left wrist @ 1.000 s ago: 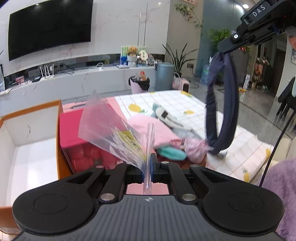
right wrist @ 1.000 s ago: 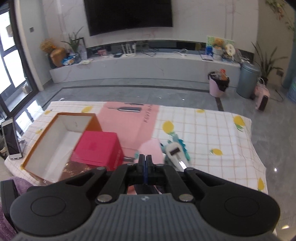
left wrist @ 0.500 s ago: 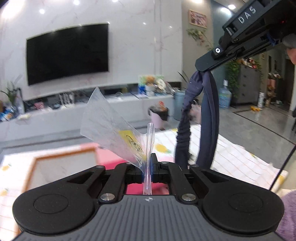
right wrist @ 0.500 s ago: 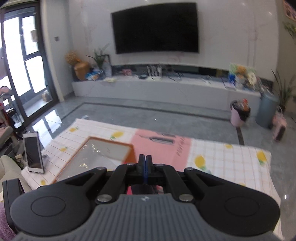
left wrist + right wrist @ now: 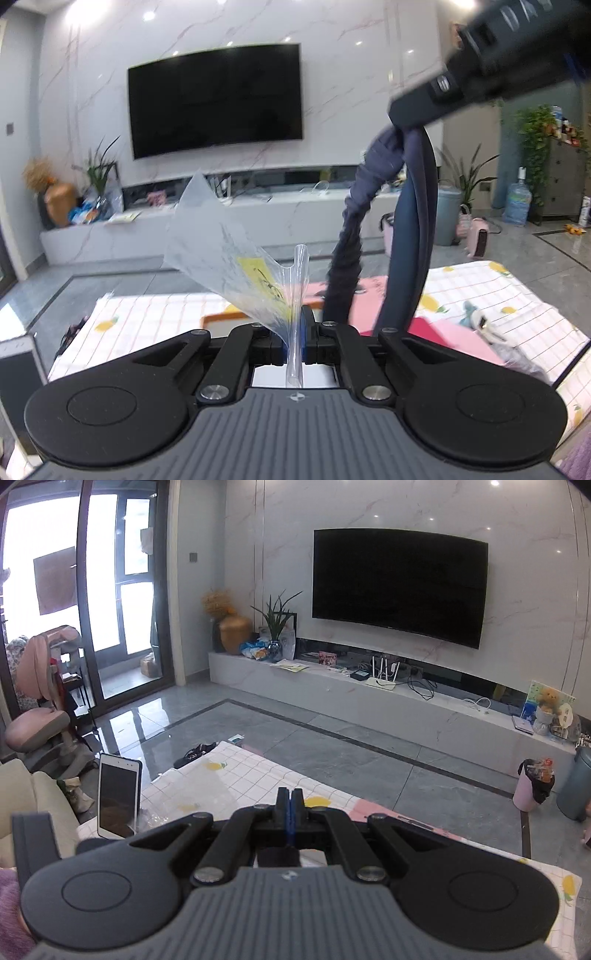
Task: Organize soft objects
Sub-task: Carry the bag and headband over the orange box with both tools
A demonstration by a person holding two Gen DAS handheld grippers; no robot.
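Two grippers are up over the table, and I hold one in each hand. Biggest below me is the table (image 5: 491,295), under a white checked cloth printed with lemons; a pink mat (image 5: 373,291) lies across its middle. Near the cloth's left edge an orange-rimmed box (image 5: 221,318) shows only a strip of rim above my left gripper, and a red box (image 5: 424,326) sits just right of it, partly hidden by the linkage. A white phone (image 5: 118,801) stands upright at the left corner of the cloth. Toward the right edge lies a small plush toy (image 5: 480,320) in white and teal, with a crumpled bit of clear wrap (image 5: 521,360) near the front right edge, blurred.

My right gripper (image 5: 402,123) comes in from the upper right of the left camera's view, its fingers clenched on a dark navy fabric band (image 5: 410,236). The band hangs from it in a long loop, one side gathered and wrinkled, the other smooth, its lower end dropping behind my left gripper's linkage, above the middle of the table. In the right camera those fingers (image 5: 283,808) are pressed flat together, and only a dark scrap shows beneath them.

My left gripper (image 5: 294,332) is clamped on a clear plastic bag (image 5: 225,258), which fans up and to the left, a yellow label on its near part. The bag's pinched edge stands up as a narrow fold between the pads.
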